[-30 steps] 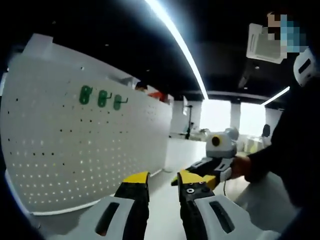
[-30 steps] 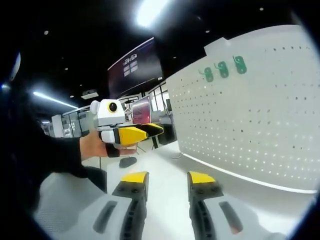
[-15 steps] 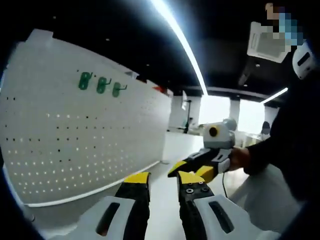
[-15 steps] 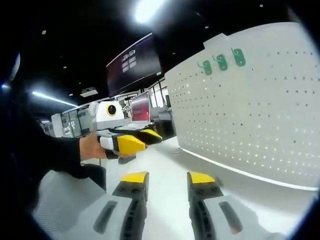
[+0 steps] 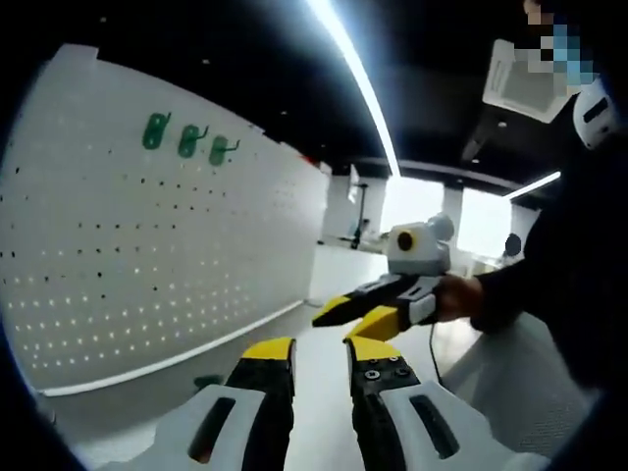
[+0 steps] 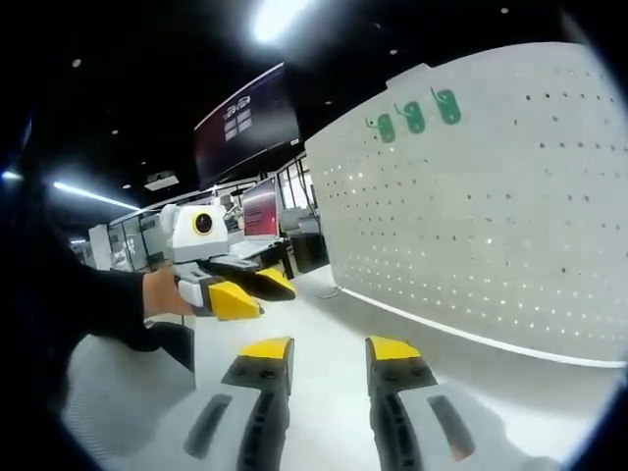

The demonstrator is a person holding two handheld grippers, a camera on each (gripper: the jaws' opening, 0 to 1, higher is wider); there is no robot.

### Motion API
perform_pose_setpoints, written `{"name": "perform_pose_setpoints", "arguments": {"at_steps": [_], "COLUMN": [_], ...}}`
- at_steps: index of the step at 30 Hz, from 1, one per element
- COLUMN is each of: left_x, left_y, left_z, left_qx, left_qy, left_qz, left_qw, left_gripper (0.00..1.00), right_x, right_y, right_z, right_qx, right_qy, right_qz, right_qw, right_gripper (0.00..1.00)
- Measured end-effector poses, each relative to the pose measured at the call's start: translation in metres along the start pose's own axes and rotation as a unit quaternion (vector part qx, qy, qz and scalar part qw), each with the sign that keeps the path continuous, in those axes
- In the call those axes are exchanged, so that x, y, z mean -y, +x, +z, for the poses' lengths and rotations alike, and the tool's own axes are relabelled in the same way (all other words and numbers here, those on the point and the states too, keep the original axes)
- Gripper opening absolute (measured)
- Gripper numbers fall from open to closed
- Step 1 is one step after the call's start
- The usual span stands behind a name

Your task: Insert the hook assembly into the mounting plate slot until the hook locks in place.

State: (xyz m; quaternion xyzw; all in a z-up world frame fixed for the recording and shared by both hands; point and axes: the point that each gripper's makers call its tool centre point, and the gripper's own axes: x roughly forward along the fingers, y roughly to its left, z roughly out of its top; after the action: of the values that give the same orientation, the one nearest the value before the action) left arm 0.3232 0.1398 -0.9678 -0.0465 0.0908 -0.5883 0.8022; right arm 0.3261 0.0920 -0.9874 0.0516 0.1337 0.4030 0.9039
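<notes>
A white pegboard [image 5: 147,255] stands upright on the left of the left gripper view, with three green hooks [image 5: 188,140] hung in a row near its top. In the right gripper view the same pegboard [image 6: 491,216] fills the right side, its green hooks [image 6: 414,117] high up. My left gripper [image 5: 320,351] is open with nothing between its yellow-tipped jaws. My right gripper [image 6: 329,349] is open and empty too. Each gripper shows in the other's view, held by a hand: the right gripper [image 5: 378,304] and the left gripper [image 6: 231,289], both well short of the board.
The white tabletop [image 6: 324,324] runs along the board's foot. A small dark object [image 5: 208,381] lies there by the board. A person's dark sleeve [image 5: 549,285] is at the right. A large dark screen [image 6: 245,128] and monitors stand behind the table.
Both views have swung slightly, so the board and hooks sit a little higher and further left. Each gripper has drifted left in the other's view. Both stay open and empty.
</notes>
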Motion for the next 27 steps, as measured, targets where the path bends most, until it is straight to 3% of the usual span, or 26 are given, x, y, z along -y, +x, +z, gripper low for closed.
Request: {"name": "perform_pose_setpoints", "arguments": {"at_steps": [12,27], "left_x": [-0.003,-0.006], "left_y": [-0.002,-0.006], "left_z": [0.001,0.006], "left_qx": [0.001,0.008], "left_qy": [-0.003,-0.003], "left_qz": [0.003,0.005], "left_qw": [1.0,0.9999], "left_gripper": [0.2,0.19], "right_x": [0.034,0.061], "right_y": [0.016,0.056], "right_z": [-0.002,-0.019], "right_qx": [-0.016,-0.076], "right_qy": [0.008,-0.01], "right_qz": [-0.04,-0.043], "right_qw": [0.999,0.9961], "right_gripper": [0.27,0.25]}}
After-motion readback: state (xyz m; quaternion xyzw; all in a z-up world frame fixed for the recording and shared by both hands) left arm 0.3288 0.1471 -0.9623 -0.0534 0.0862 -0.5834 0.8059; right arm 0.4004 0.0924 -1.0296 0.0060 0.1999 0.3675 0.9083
